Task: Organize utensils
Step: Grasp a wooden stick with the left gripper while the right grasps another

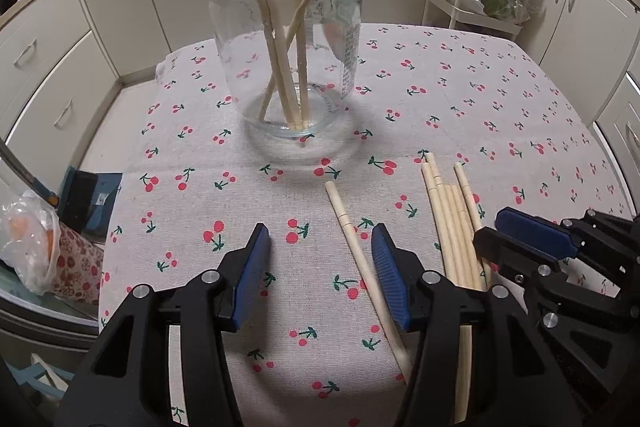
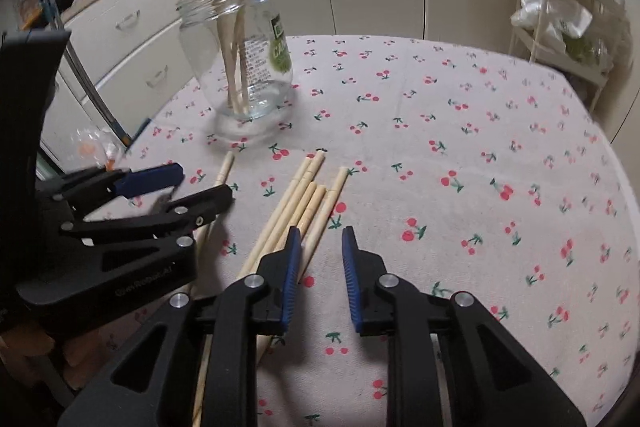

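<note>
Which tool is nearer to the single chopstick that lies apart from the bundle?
Left. The left tool hovers open over the single chopstick, which passes by its right finger. The right tool is beyond the bundle, farther away.

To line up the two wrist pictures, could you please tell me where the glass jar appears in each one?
Left wrist view: the glass jar stands at upper centre, straight ahead of the left gripper, with chopsticks standing in it.
Right wrist view: the glass jar is at upper left, beyond the loose chopsticks.
Shared landmark: the loose chopsticks lying on the cherry tablecloth, between jar and grippers.
</note>
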`<state>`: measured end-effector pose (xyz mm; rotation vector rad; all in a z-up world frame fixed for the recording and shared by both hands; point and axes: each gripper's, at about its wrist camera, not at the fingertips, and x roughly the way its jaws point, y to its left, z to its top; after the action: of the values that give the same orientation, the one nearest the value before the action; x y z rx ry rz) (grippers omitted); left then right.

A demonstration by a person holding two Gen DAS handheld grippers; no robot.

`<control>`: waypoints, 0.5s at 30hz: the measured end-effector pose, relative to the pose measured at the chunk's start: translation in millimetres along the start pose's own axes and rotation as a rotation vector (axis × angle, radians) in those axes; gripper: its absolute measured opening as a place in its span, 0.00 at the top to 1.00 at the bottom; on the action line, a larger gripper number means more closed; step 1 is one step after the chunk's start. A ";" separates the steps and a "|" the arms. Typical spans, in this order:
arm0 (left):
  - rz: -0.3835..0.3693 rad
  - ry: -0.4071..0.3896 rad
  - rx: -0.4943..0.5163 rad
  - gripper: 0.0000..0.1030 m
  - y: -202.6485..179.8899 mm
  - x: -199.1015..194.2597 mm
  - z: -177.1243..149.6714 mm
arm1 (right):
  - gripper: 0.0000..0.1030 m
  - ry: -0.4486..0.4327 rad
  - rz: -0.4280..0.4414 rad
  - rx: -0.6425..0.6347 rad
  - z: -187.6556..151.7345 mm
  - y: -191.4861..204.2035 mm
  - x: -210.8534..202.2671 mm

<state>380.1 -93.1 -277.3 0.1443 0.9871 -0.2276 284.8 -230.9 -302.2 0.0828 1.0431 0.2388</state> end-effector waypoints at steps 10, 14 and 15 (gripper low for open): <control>-0.038 0.016 -0.005 0.62 -2.6 4.2 9.6 | 0.86 0.041 -0.054 -0.101 13.1 6.0 10.7; -0.126 0.048 -0.046 0.92 3.5 5.8 14.2 | 0.91 0.065 -0.035 -0.123 14.7 2.2 10.5; -0.147 0.058 -0.056 0.94 6.2 6.1 14.6 | 0.93 0.070 -0.036 -0.125 12.8 0.2 9.0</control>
<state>396.7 -91.1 -274.3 0.0270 1.0618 -0.3314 300.2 -228.0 -303.4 -0.0575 1.0960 0.2758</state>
